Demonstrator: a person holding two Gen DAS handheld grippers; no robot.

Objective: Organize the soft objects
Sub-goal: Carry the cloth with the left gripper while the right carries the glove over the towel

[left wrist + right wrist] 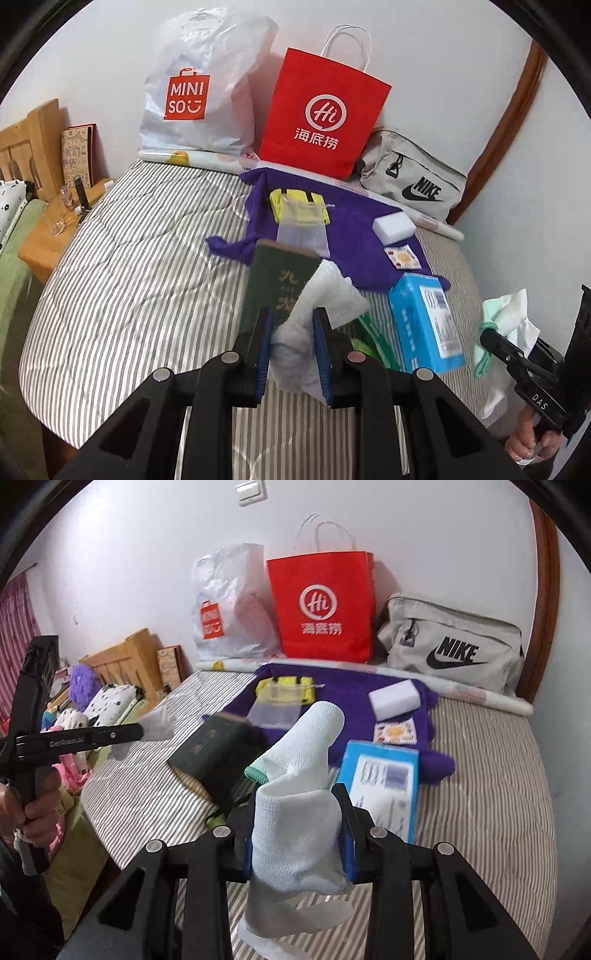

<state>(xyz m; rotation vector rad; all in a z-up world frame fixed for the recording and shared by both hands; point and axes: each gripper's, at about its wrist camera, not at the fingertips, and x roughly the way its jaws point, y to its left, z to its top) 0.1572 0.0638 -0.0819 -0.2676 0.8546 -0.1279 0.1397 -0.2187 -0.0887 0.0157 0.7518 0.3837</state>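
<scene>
Both grippers were raised above the near part of the striped mattress. The left gripper pinched a crumpled white cloth, while the right gripper clamped a white knitted sock with a mint cuff. Farther off, a purple towel lay spread on the mattress, with a dark green book to its left and a blue box at its near edge; a red paper bag stood against the far wall.

L gripper: angled down, jaws nearly closed, pinching | R gripper: angled down, jaws partly closed, clamped | each on a hand-held grip
</scene>
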